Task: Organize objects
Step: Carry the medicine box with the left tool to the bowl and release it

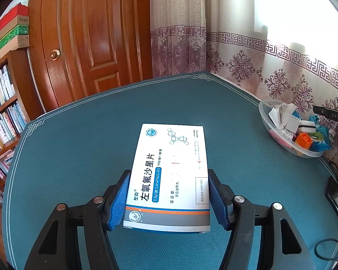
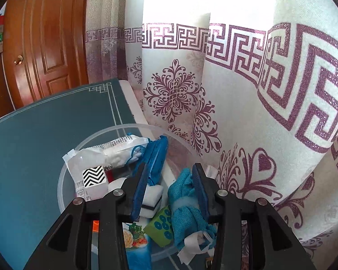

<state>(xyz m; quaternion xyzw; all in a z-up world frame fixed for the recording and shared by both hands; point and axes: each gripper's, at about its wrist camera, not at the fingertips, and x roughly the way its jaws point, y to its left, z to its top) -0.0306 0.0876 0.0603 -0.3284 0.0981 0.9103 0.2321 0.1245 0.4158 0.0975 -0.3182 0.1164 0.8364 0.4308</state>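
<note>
Two grippers: our left gripper clamps the white rectangular cardboard medicine box at frame centre; our right gripper gapes empty over the clear plastic bowl. Next, we judge, place the box.

Wooden door, sunlit patterned curtains

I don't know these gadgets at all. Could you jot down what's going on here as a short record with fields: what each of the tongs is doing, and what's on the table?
Left tongs: shut on the white medicine box, blue pads on both its long sides
Box position: low over the teal table mat; whether it touches cannot be told
Right tongs: open, holding nothing, poised over the clear plastic bowl
Bowl contents: teal cloth, green block, white packet, zigzag-patterned cube
Bowl location: at the mat's edge beside the curtain
</note>
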